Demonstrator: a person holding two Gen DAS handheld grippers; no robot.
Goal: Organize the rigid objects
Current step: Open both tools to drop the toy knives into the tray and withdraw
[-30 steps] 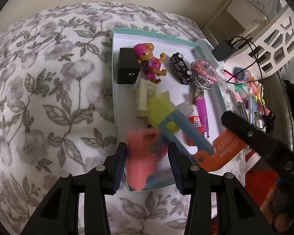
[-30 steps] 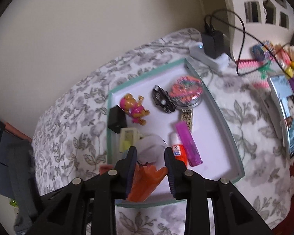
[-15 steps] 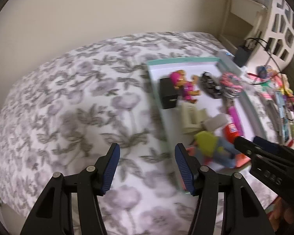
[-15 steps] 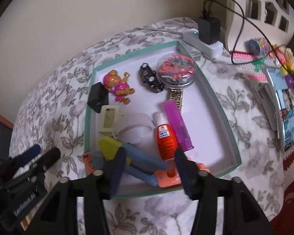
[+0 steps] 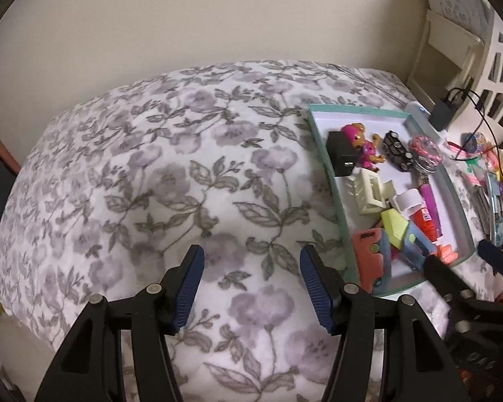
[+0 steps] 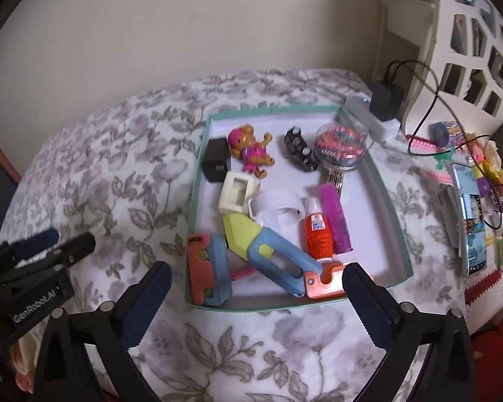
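Observation:
A teal-rimmed white tray [image 6: 390, 207] sits on a floral blanket and holds several rigid objects: a pink toy dog [image 6: 249, 149], a black cube [image 6: 214, 164], a cream block [image 6: 236, 194], an orange bottle [image 6: 317, 234], a purple stick [image 6: 335, 222] and an orange, blue and yellow toy [image 6: 248, 254]. The tray also shows in the left wrist view [image 5: 335, 197]. My right gripper [image 6: 256, 296] is open and empty just in front of the tray. My left gripper [image 5: 251, 286] is open and empty over bare blanket, left of the tray.
Right of the tray lie a phone [image 6: 471, 214], a power strip with a black charger [image 6: 384, 100], cables and small colourful items. A white cut-out shelf [image 6: 466, 47] stands at the back right. A wall runs behind the bed.
Both grippers let go of the orange and blue toy pieces, which now lie in the tray. Both opened wide and pulled back; the left swung left over the blanket.

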